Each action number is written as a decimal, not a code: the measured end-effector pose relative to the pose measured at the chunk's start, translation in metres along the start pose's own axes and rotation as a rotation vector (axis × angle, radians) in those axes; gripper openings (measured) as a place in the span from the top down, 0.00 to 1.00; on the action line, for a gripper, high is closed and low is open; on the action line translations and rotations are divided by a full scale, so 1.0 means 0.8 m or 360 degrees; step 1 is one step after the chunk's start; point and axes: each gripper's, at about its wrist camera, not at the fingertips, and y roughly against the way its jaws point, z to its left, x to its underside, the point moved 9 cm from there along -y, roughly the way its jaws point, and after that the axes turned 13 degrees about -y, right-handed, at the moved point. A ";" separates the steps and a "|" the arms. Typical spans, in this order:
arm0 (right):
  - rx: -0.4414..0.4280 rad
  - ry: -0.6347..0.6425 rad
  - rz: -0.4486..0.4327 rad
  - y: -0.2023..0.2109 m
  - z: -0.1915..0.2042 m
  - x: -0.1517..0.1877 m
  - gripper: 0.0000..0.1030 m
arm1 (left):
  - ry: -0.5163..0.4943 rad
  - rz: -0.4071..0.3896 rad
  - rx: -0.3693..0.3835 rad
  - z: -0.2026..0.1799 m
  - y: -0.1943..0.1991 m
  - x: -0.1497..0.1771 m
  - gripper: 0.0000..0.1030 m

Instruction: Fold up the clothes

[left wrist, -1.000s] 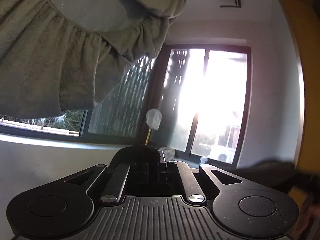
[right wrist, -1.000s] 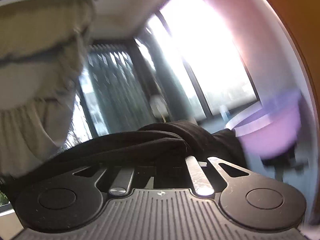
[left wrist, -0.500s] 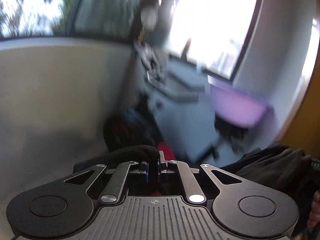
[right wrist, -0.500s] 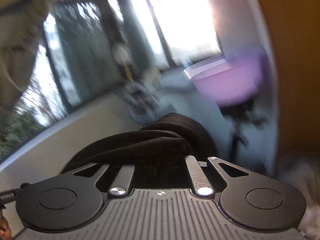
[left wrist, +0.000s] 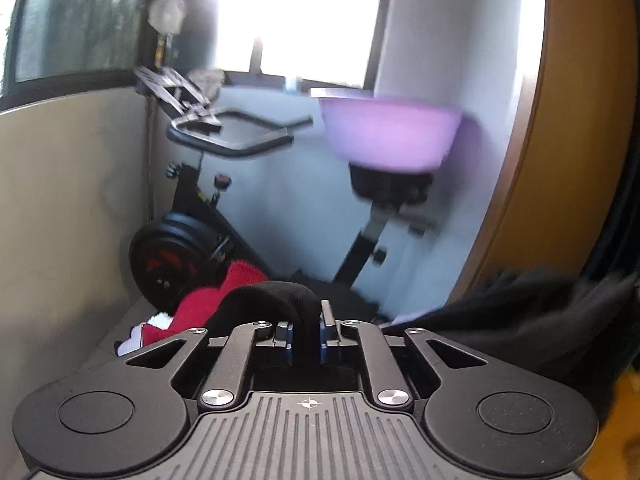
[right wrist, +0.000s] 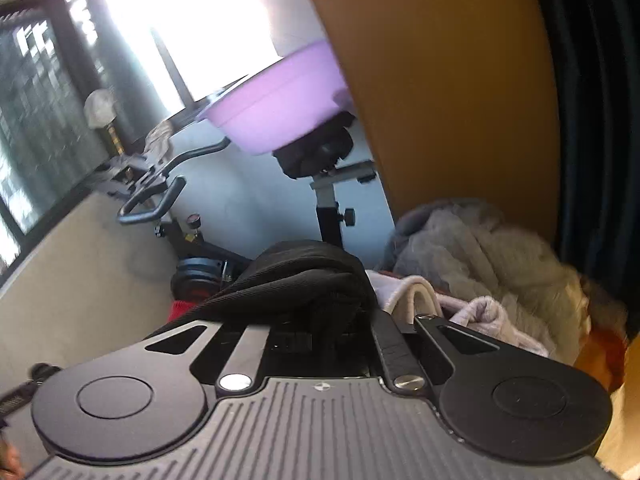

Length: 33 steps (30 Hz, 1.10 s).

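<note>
A black garment [left wrist: 276,296] arches up out of my left gripper [left wrist: 306,336]. A fold of it sits between the blue pads [left wrist: 289,338], and the jaws are opening. More of the same dark cloth [left wrist: 520,312] hangs off to the right. In the right wrist view the black garment [right wrist: 304,280] is bunched over my right gripper [right wrist: 320,332] and hides its fingertips; the jaws stand nearly together on the cloth. Both grippers point downward.
An exercise bike [left wrist: 224,140] stands ahead by a low beige wall [left wrist: 60,200], with a purple basin [left wrist: 388,132] on its saddle. A red garment [left wrist: 208,304] lies at its base. Grey fluffy clothes [right wrist: 480,248] are piled against an orange panel [right wrist: 440,80] and a dark curtain [right wrist: 600,80].
Both views have swung down from the window and ceiling to the bike and floor. The beige hanging cloth has left the view. The black garment stays in both grippers.
</note>
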 end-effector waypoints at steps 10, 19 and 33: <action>0.0046 0.0056 0.0011 -0.024 -0.010 0.000 0.92 | 0.0017 0.0197 0.0132 0.007 -0.028 0.064 0.11; 0.0041 -0.0001 0.0058 -0.046 -0.015 -0.010 0.92 | -0.0471 0.0159 0.0112 -0.039 0.028 0.099 0.01; 0.0001 -0.0020 0.0111 -0.054 -0.023 -0.015 0.92 | -0.0571 0.0308 0.0314 -0.145 -0.051 0.144 0.87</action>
